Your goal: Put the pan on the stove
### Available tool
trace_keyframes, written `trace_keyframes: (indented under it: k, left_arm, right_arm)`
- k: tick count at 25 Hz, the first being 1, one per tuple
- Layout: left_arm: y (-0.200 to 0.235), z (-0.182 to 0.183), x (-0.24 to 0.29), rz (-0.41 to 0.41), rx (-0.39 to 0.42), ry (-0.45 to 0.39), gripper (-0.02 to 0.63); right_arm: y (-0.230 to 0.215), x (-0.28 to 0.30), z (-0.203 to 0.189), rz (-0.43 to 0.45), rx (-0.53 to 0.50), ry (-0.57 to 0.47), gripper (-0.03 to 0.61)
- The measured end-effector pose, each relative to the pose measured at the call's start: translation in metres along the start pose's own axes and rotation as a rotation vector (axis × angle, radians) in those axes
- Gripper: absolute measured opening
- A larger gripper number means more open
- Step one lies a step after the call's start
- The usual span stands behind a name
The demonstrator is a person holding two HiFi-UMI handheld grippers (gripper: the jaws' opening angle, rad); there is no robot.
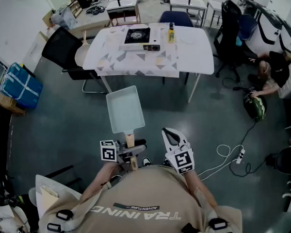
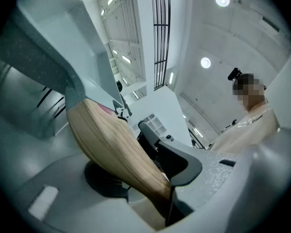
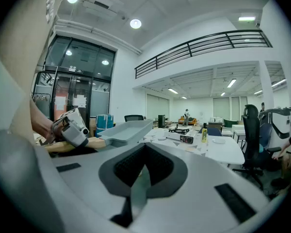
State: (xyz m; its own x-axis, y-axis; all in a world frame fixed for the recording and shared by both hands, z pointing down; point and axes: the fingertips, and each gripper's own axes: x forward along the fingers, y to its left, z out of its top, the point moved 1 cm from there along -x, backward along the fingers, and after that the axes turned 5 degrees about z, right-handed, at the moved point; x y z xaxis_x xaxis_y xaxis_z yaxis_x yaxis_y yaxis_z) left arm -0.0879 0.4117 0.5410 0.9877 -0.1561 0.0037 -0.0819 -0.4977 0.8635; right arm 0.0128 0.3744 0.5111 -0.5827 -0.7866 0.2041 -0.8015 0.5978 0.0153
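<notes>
Ahead of the person, open grey floor (image 1: 63, 125) is lying between them and the white surface (image 1: 194, 52), with a black chair (image 1: 63, 50) sitting at its left edge and a white cable with power strip (image 1: 233, 154) trailing on the floor to the right. The black-and-silver portable gas stove (image 1: 137, 35) is sitting near the surface's far middle, a yellow bottle (image 1: 171, 33) standing just beside it. The pale grey-blue rectangular pan (image 1: 125, 109) is hanging in the air over the floor, well apart from the stove, its inside showing only its own bare base. The left claw (image 1: 131, 152) is clamping tight on the pan's light wooden handle (image 1: 130, 141), holding the pan out forward at waist level. The right claw (image 1: 170, 137) is pointing forward beside it, jaws pressed together, gripping nothing.
</notes>
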Motion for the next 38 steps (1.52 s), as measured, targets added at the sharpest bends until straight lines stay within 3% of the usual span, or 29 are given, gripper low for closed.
trace_keyframes:
  k: [11, 21, 28, 33, 38]
  left_arm:
    - [0.013, 0.003, -0.029, -0.024, -0.013, -0.003, 0.187]
    - [0.040, 0.012, -0.048, 0.010, -0.055, -0.010, 0.188]
    - [0.071, 0.056, -0.022, 0.042, -0.073, -0.028, 0.189]
    - [0.087, 0.106, 0.008, 0.033, -0.059, -0.059, 0.189]
    - [0.104, 0.148, 0.032, 0.058, -0.045, -0.074, 0.189]
  right_arm:
    - [0.019, 0.023, -0.006, -0.022, 0.001, 0.034, 0.003]
    - [0.026, 0.047, -0.018, -0.008, 0.031, 0.090, 0.003]
    - [-0.022, 0.081, -0.026, 0.007, 0.066, 0.067, 0.003]
    - [-0.067, 0.119, -0.015, 0.057, 0.008, 0.039, 0.003]
    - [-0.107, 0.155, 0.000, 0.108, 0.015, 0.021, 0.003]
